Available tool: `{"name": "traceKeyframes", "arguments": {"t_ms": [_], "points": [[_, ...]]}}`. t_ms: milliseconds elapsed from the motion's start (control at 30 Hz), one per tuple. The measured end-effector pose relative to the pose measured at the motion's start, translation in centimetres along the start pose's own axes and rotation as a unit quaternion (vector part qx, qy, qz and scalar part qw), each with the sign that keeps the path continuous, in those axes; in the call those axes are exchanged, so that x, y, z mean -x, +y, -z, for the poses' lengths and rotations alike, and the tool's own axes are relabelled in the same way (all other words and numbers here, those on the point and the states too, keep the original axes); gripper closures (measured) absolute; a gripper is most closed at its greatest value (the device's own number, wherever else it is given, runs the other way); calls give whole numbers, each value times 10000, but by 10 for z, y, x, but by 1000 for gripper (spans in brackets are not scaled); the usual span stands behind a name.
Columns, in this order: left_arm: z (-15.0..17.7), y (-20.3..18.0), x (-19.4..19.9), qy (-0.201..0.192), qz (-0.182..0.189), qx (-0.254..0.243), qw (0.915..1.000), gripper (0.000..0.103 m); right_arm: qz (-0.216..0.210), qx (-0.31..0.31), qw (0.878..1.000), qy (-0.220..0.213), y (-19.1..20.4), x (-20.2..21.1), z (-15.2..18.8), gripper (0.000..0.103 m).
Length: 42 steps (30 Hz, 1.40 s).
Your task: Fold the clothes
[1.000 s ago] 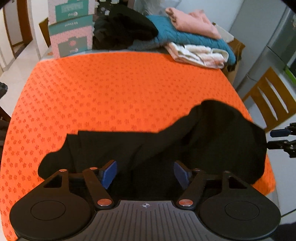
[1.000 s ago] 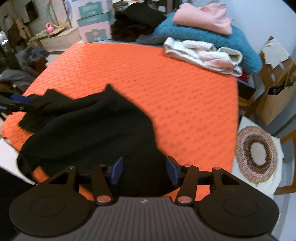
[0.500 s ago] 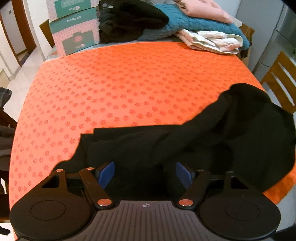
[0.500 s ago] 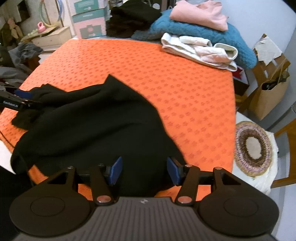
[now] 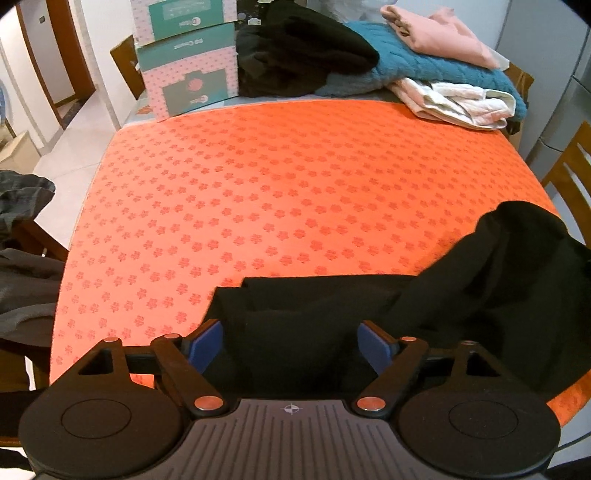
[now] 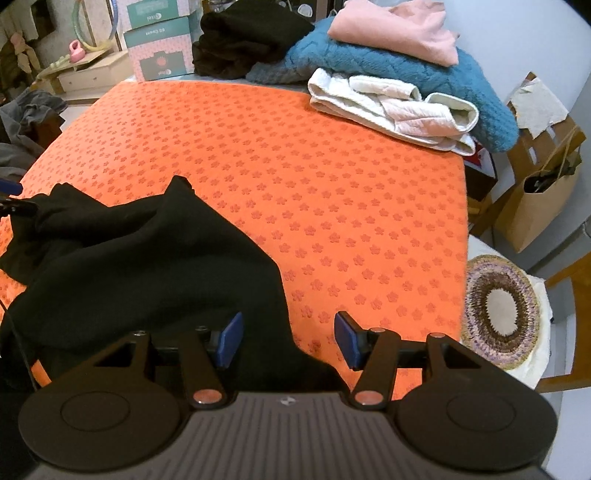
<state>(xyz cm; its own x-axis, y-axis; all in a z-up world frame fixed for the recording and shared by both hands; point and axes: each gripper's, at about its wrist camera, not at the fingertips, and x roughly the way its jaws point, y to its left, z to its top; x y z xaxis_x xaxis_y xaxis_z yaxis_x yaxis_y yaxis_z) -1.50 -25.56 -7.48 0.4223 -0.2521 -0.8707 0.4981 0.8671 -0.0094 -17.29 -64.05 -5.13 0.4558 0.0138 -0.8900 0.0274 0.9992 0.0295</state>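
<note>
Orange flower-print surface (image 5: 295, 177) carries a black garment (image 5: 498, 295) crumpled along its near edge. Left gripper (image 5: 291, 347), jaws just widened, straddles the cloth unpinched; right gripper (image 6: 288, 338) likewise stands apart over its edge.

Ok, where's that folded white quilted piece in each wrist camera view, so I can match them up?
Left wrist view: the white quilted piece lies at the upper right, on the orange cloth's far edge.
Right wrist view: the piece sits upper centre-right.
Shared landmark: the teal knit behind it, topped by the pink garment.
</note>
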Motion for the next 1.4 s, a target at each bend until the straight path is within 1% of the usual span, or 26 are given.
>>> {"name": "traceKeyframes", "arguments": {"t_ms": [133, 267, 300, 333, 367, 400, 433, 467, 500, 533, 567, 633, 700, 767, 900, 1000, 1100, 1233, 1400], "points": [[-2, 5, -8, 119, -48, -49, 9999, 17, -126, -7, 9999, 99, 1, -10, -5, 42], [-4, 4, -17, 208, -9, -147, 9997, 14, -255, -67, 9994, 206, 3, -18, -6, 43], [-4, 2, -19, 229, 8, -179, 9996, 13, -288, -81, 9993, 232, 3, -20, -6, 48], [-4, 1, -21, 249, 24, -210, 9995, 13, -338, -107, 9990, 260, 4, -21, -5, 56], [-4, 1, -23, 268, 37, -236, 9994, 13, -387, -133, 9987, 289, 5, -22, -5, 60], [-4, 0, -26, 288, 49, -262, 9992, 13, -414, -156, 9986, 299, 6, -22, -4, 68], [-4, -1, -28, 305, 62, -282, 9991, 12, -440, -178, 9984, 310, 7, -22, -4, 78], [-3, -1, -31, 322, 74, -301, 9990, 12, -467, -201, 9982, 321, 7, -22, -4, 81], [-3, -2, -33, 339, 87, -320, 9989, 13, -494, -223, 9980, 332, 8, -22, -3, 91], [-2, -2, -35, 342, 103, -327, 9988, 18, -520, -246, 9978, 343, 9, -22, -3, 94], [-2, -3, -36, 345, 122, -333, 9988, 25, -511, -266, 9978, 321, 10, -20, -2, 95], [-2, -1, -37, 334, 218, -298, 9988, 77, -488, -326, 9980, 223, 9, -14, -5, 98], [-3, 1, -35, 296, 319, -220, 9988, 93, -468, -342, 9983, 77, 9, -4, -11, 98], [-7, 5, -29, 145, 309, -125, 9993, 94, -442, -325, 9984, -106, 9, 9, -19, 99], [-19, 21, -14, -128, 232, 179, 9995, 95, -409, 7, 9985, -373, 17, 30, -46, 99], [-29, 42, 3, -364, 106, 426, 9984, 95, -405, 404, 9970, -514, 28, 35, -76, 99], [-37, 70, 24, -620, -47, 720, 9955, 95, -426, 833, 9937, -618, 43, 33, -109, 99], [-38, 114, 54, -924, -326, 1202, 9879, 96, -408, 1447, 9853, -809, 75, 27, -161, 99], [-23, 167, 91, -1229, -705, 1841, 9726, 96, -456, 2089, 9708, -1085, 122, 16, -226, 99]]}}
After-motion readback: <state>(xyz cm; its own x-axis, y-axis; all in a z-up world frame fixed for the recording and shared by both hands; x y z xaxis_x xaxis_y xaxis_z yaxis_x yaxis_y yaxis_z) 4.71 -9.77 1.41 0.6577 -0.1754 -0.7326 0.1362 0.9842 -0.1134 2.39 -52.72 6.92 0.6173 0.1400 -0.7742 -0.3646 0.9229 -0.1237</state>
